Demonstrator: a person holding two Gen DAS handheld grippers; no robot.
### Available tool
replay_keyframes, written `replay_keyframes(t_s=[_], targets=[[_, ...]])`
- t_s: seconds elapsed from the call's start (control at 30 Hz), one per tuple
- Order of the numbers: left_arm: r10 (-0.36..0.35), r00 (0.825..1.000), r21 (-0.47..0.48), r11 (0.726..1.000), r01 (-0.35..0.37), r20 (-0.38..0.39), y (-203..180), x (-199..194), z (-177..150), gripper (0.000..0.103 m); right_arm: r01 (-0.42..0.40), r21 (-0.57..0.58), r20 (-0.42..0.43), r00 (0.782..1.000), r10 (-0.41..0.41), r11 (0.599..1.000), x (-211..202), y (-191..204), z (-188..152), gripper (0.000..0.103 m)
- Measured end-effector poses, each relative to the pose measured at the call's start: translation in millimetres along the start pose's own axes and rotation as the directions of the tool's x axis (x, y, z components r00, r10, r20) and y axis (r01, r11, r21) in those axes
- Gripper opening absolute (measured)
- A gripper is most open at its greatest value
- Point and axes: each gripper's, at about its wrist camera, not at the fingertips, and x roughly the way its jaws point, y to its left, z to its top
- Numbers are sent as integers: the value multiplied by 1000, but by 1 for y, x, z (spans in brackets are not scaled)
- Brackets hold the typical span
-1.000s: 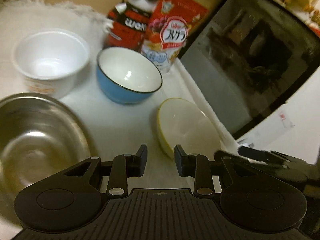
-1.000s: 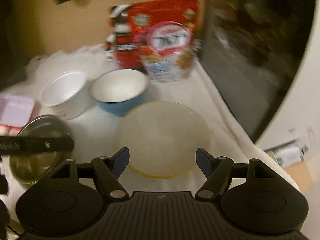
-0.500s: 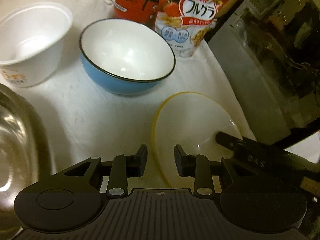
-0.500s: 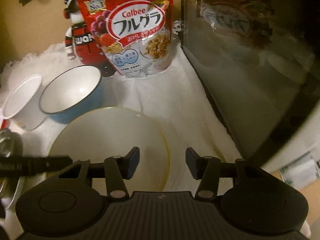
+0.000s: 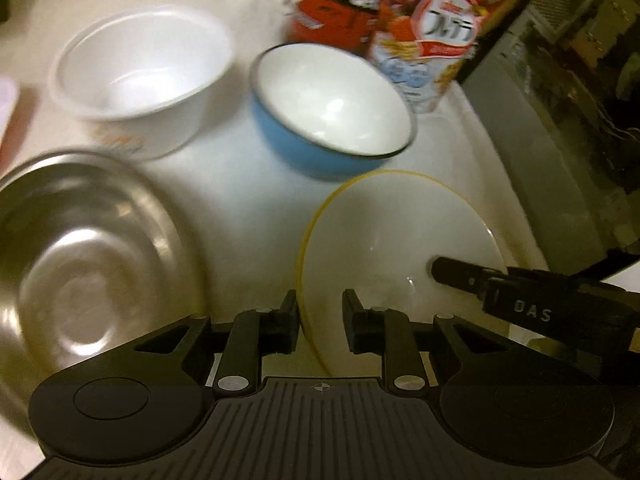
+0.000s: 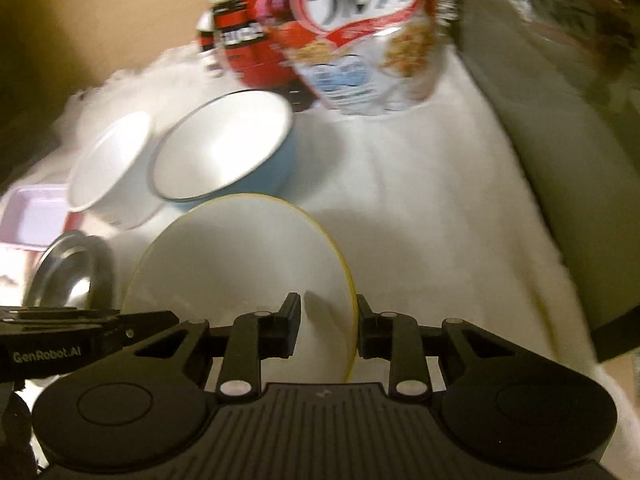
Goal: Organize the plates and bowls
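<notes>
The yellow-rimmed plate (image 5: pixel 396 248) lies low and right of centre in the left wrist view, just in front of the blue bowl (image 5: pixel 332 112), with the left hand-held gripper (image 5: pixel 320 320) and right hand-held gripper (image 6: pixel 328 330) each parted astride opposite edges of its rim, neither yet clenched. If only one closes, the thin plate may tilt and slip onto the white cloth (image 6: pixel 420 200). A forward push could knock it into the blue bowl.

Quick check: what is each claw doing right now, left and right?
Left claw: open, straddling the near rim of the yellow-rimmed plate, not clamped.
Right claw: open, the plate's opposite rim between its fingers, not clamped.
</notes>
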Motion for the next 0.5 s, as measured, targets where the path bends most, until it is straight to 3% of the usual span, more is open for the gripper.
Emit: replay_keyframes(t_s=[0.13, 0.23, 0.5], targets=[[-3, 1000, -42, 999, 4, 14, 16, -7, -9, 24, -38, 0, -9, 999, 38, 999, 4, 15, -11, 27], [-34, 999, -44, 998, 35, 27, 19, -12, -10, 24, -8, -10, -6, 1000, 8, 1000, 9, 19, -14, 27], [-18, 998, -47, 999, 21, 57, 23, -15, -5, 24, -46, -25, -25, 999, 45, 999, 14, 19, -15, 27]])
